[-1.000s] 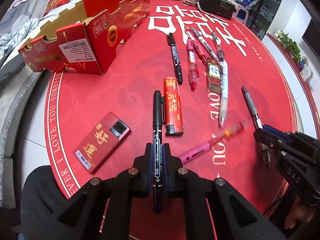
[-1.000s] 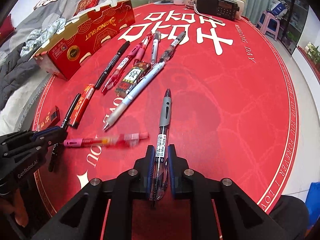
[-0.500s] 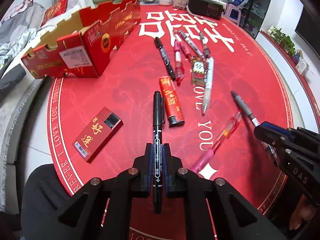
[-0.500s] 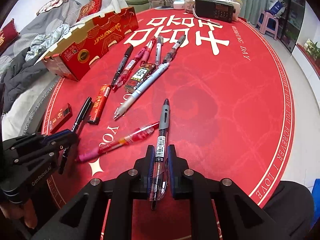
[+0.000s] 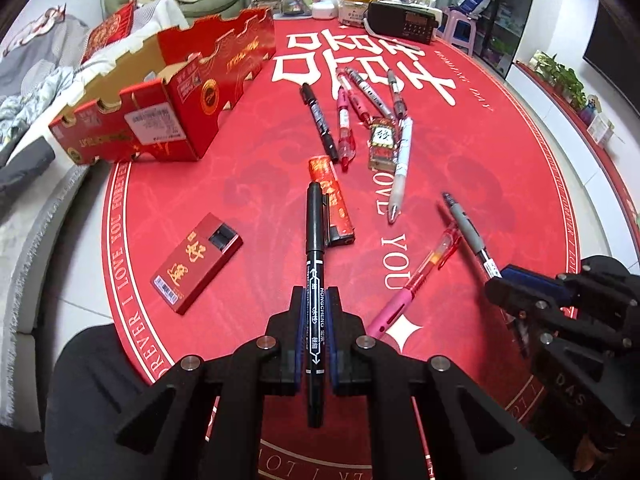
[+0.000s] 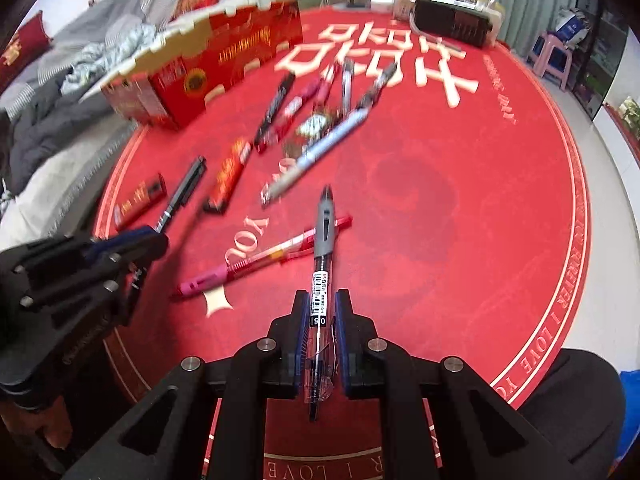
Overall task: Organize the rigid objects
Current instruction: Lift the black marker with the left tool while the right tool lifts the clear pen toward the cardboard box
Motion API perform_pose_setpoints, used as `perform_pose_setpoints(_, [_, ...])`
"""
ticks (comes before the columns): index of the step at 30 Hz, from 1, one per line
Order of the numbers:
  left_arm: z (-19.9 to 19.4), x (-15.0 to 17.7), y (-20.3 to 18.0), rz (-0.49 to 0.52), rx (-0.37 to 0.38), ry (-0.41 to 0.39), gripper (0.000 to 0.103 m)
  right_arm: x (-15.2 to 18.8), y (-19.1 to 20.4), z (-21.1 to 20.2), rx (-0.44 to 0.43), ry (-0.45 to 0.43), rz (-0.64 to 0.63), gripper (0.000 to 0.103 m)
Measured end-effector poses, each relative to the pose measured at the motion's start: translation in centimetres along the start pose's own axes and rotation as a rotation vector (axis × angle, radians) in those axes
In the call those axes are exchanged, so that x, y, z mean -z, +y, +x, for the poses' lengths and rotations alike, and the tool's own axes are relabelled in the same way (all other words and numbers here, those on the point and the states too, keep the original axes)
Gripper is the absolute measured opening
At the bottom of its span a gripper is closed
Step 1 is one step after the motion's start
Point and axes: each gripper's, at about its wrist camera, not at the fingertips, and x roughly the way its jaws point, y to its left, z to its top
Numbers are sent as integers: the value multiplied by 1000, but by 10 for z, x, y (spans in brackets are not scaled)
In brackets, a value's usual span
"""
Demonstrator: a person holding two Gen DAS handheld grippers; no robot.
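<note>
Left gripper [image 5: 315, 322]: its two jaws are squeezed tight on the black marker [image 5: 315, 272], so the marker cannot slip out
Black marker: it sticks out straight ahead of the left gripper, cap end far from the jaws, and hangs up off the table
Right gripper [image 6: 322, 330]: its jaws are pinched on the grey pen [image 6: 323, 264], held near the clear back end
Grey pen: it points straight ahead of the right gripper, tip end away from the jaws, lifted above the table
Why both are held: I think each hand has one pen so two can go to their place in one trip
Pink pen [image 5: 412, 280]: it lies flat on the red table cover [image 5: 500, 168], just ahead and to the right of the left gripper, under the grey pen's tip as the right camera shows it
Red lighter [image 5: 332, 200]: it lies right ahead of the black marker's cap
Red card box [image 5: 196, 258]: it lies ahead and to the left of the left gripper, near the table edge
Other pens [image 5: 360, 112]: a bunch lies far ahead of both grippers, side by side, maybe sorted already
Red carton [image 5: 168, 96]: open on top, far ahead and to the left, a likely home for the pens
What is left: many things are not put away yet
</note>
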Motion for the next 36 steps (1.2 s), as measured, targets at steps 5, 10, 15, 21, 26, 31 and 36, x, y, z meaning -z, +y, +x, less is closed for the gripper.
perform_pose_setpoints(5, [10,2,6,-35,10,53,9,-4,3,14,-13,71,-13,14])
perform_pose_setpoints(10, [15,3,9,-50,24,73,9,-16,19,20,37,138,-128,15])
perform_pose_setpoints(15, [16,4,10,-52,34,74,9,-22,37,24,83,141,-245,14])
perform_pose_setpoints(21, [13,1,19,-88,55,57,9,-13,9,14,-103,70,37,13])
perform_pose_setpoints(26, [12,0,17,-82,58,49,9,-10,3,2,-170,30,82,13])
perform_pose_setpoints(31, [7,-2,26,-131,96,20,9,-11,-3,-4,-279,15,165,13])
perform_pose_setpoints(36, [2,-4,34,-176,131,-13,9,-13,11,-16,-295,-37,134,13])
